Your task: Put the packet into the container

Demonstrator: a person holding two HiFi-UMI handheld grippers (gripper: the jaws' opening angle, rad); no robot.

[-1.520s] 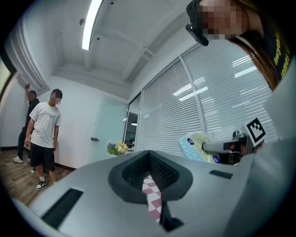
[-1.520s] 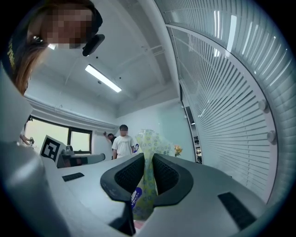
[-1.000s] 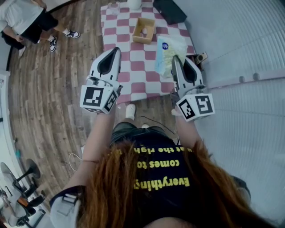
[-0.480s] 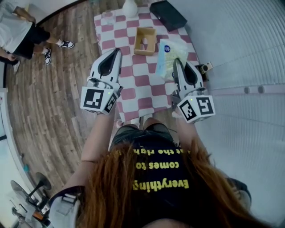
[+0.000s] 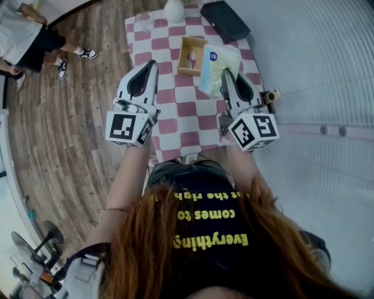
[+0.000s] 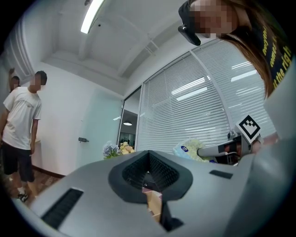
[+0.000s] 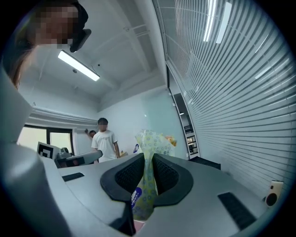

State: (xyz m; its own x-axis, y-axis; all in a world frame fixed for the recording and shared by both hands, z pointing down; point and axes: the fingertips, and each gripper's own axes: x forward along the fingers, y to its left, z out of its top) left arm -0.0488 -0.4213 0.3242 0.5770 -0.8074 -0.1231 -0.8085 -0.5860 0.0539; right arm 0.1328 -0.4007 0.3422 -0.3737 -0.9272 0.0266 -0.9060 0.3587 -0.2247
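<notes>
My right gripper (image 5: 225,75) is shut on a pale yellow-green packet (image 5: 214,69) with a blue logo and holds it above the checkered table (image 5: 175,111). In the right gripper view the packet (image 7: 149,144) stands pinched upright in my right gripper (image 7: 148,163). A small tan open box, the container (image 5: 191,48), sits on the cloth just left of the packet. My left gripper (image 5: 151,65) hovers over the table's left part, left of the container. In its own view my left gripper (image 6: 149,172) is shut and holds nothing.
At the table's far end stand a white vase (image 5: 174,10), a black box (image 5: 224,19) and a glass (image 5: 144,19). Window blinds (image 5: 315,64) run along the right. People stand on the wooden floor (image 5: 64,117) at the upper left.
The person has stepped closer to the table. My right gripper has carried the packet leftward, nearer the container. The left gripper has kept its pose.
</notes>
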